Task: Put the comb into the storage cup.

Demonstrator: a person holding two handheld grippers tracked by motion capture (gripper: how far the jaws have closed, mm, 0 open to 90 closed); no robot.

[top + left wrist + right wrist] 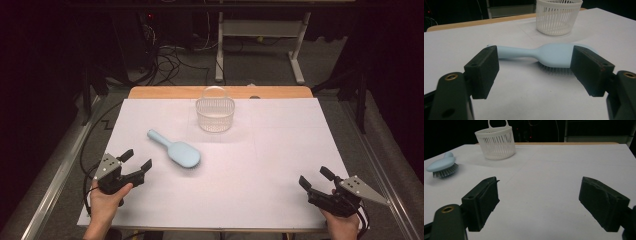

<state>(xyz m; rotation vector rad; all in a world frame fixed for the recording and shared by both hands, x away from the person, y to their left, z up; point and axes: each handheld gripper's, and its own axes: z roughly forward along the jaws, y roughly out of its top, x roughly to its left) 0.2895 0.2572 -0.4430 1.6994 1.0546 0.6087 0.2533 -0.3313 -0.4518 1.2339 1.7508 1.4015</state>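
A light blue hairbrush [178, 151] lies bristles down on the white table cover [280, 150], its handle pointing to the back left. Behind it stands a white slatted basket [215, 113] with an upright handle. My left gripper [135, 160] is open at the front left, a short way from the brush [549, 53], which lies just beyond its jaws. At the front right my right gripper [316, 178] is open with nothing between its jaws. From the right gripper view the brush [442, 167] sits far left and the basket [496, 143] at the back.
A bare wooden strip of table [165, 92] runs along the far edge. Beyond it are desk legs [297, 55] and cables [165, 60] on the floor. Metal rails [55, 170] flank the table on both sides.
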